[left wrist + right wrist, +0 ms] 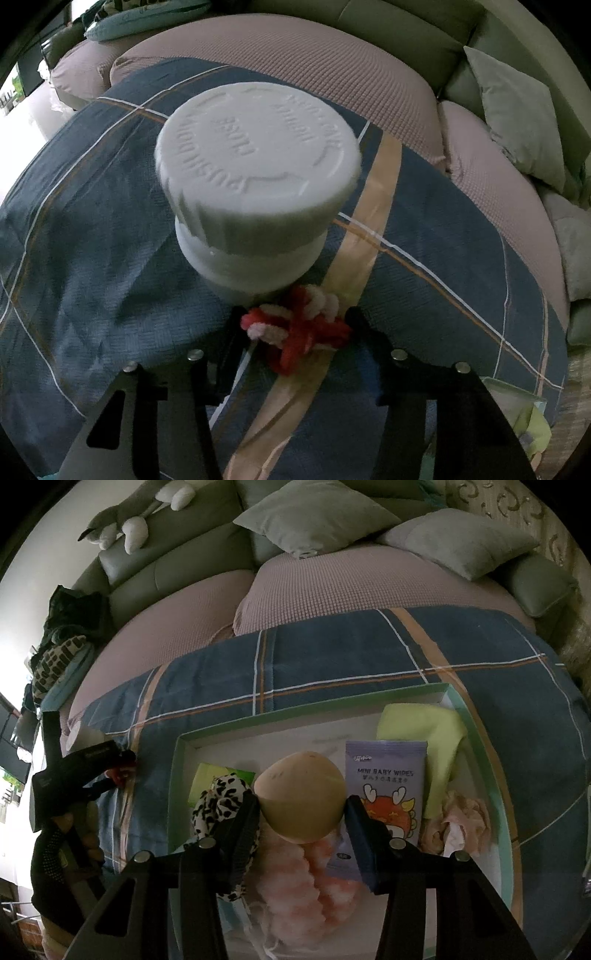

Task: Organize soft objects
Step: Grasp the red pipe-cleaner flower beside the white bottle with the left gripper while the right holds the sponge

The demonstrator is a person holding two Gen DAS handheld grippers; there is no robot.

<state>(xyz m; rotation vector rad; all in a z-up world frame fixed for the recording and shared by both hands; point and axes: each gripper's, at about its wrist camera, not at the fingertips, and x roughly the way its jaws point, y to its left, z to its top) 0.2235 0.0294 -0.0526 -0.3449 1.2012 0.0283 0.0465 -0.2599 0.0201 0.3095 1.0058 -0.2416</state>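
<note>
A knot of red and pink pipe cleaners (299, 325) lies on the blue plaid cloth (92, 229), and my left gripper (295, 322) has both fingertips against its sides. Just beyond it a white bottle with a ribbed push-down cap (258, 166) stands upright. My right gripper (301, 814) is shut on a beige egg-shaped sponge (301, 790), held over a green-rimmed white tray (295, 710). The right wrist view also shows the left gripper (123, 766) at the far left, held by a gloved hand (55, 849).
In the tray lie a leopard-print scrunchie (221, 797), a pack of baby wipes (386, 775), a yellow cloth (424, 731), a pink fluffy item (295, 893) and pale pink fabric (461, 819). Green cushions (314, 513) and a plush toy (122, 528) sit on the sofa behind.
</note>
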